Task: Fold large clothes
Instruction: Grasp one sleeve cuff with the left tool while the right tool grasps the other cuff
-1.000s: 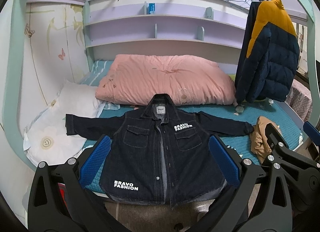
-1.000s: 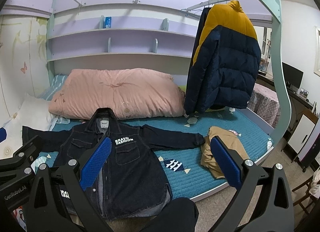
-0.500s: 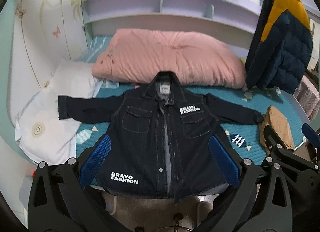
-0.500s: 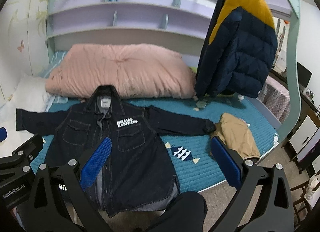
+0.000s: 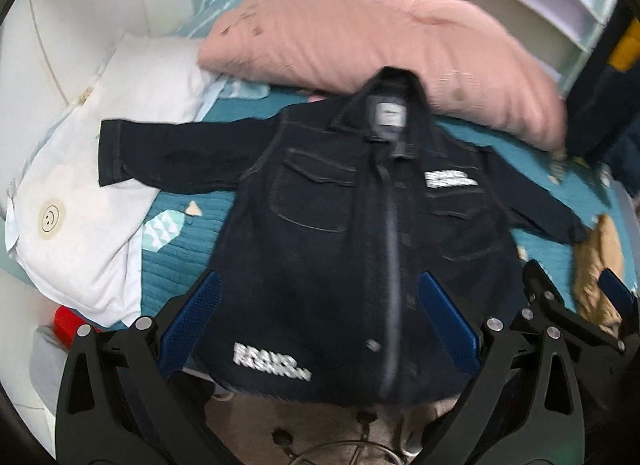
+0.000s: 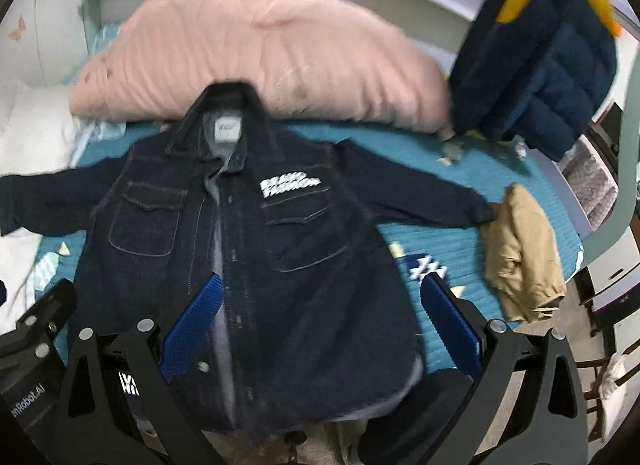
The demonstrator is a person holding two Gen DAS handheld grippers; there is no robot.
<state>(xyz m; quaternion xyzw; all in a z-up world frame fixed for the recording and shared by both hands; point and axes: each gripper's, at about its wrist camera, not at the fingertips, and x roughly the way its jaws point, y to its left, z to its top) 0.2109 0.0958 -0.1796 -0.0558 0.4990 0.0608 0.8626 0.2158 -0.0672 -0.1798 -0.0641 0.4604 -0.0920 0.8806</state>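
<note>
A dark denim jacket (image 5: 352,233) lies front-up and spread flat across a teal quilted bedspread (image 6: 452,261), its collar toward the far side and its hem draping over the near edge of the bed. Both sleeves are stretched straight out: the left sleeve rests partly on a white pillow (image 5: 80,201), while the right cuff touches a crumpled tan garment (image 6: 520,249) lying near the bed's right edge. White lettering shows on the chest and near the hem, though motion blur makes it hard to read. A large pink duvet (image 6: 256,65) is bunched along the far side just behind the collar, and a navy-and-yellow puffer jacket (image 6: 544,49) hangs at far right. The left gripper (image 5: 318,323) hangs over the jacket's lower half with its blue-padded fingers spread wide, holding nothing. The right gripper (image 6: 320,321) is likewise spread wide and empty, positioned above the jacket's lower right panel, its right finger over the bedspread beside the hem.
</note>
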